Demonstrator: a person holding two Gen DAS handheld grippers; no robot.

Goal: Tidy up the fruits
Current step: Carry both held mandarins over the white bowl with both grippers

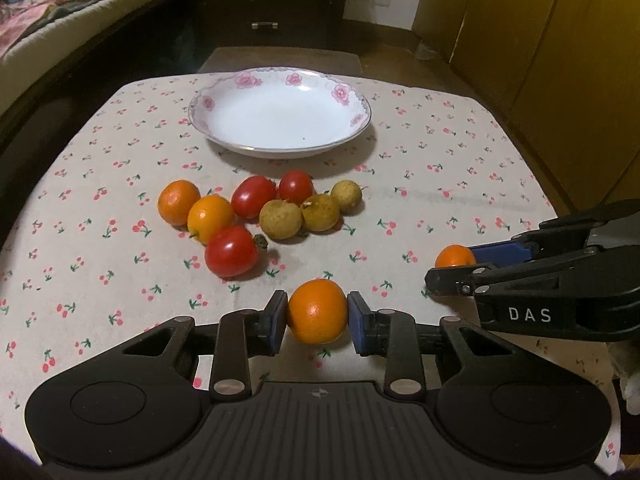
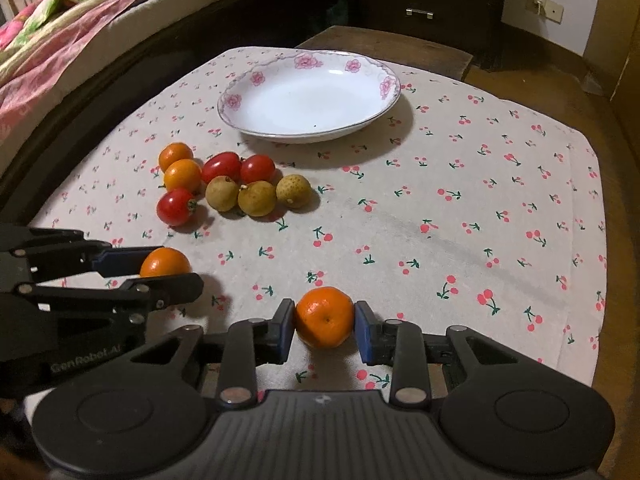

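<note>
Cherry-printed cloth (image 1: 440, 152) covers a small table, with a bed (image 1: 60, 12) at 10 o'clock in the left wrist view and a dark chest of drawers (image 1: 268, 0) at 12 o'clock behind it. Toward 12 o'clock on the cloth sits a white plate (image 1: 280, 76) with pink roses on its rim, nothing in it.

Between plate and grippers lies a cluster of fruit: two oranges (image 1: 178, 208) at its 9 o'clock side, touching each other; three red tomatoes (image 1: 231, 251), two at the far side and one nearer; and three brown longans (image 1: 280, 219) in a touching row at the 3 o'clock side.

Left gripper (image 1: 317, 317) is clenched on a small orange (image 1: 317, 311), blue pads (image 1: 276, 322) pressing both sides, low at 6 o'clock in its own view. Right gripper (image 2: 325, 322) likewise grasps a second small orange (image 2: 325, 317) between its pads, at 6 o'clock in the right wrist view. Each gripper shows in the other's camera: the right one at 3 o'clock in the left view, the left one at 9 o'clock in the right view, both with their orange visible. Both held fruits sit just above or on the cloth; I cannot tell which.
</note>
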